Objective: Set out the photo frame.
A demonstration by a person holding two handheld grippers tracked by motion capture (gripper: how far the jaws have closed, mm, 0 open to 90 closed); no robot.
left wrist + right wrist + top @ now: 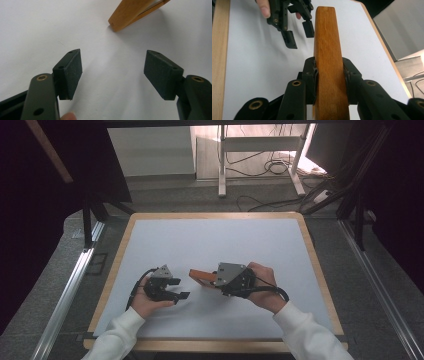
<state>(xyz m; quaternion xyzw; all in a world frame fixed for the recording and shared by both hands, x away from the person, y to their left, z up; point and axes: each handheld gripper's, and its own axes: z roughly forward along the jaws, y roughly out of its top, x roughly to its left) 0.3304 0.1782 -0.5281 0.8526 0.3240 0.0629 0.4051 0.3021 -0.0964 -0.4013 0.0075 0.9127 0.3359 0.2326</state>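
**Wooden block clamped in the right gripper**

Where the white table top [215,245] is framed by its wooden edge, both grippers are seen near the person's side. The wooden block [328,62] is pinched between the pads of the right gripper [329,75], jutting past them toward the left gripper [112,72] and lifted clear of the table. The left gripper's jaws are spread with nothing between them; the block's end [132,13] is seen just ahead of them, untouched.

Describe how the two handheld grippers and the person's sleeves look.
Both the left gripper and the right gripper are black, each topped by a grey three-cornered plate and trailing a black cable. Their jaws end in flat, dark, textured pads with brass-coloured pivot bushings. The sleeves are white.
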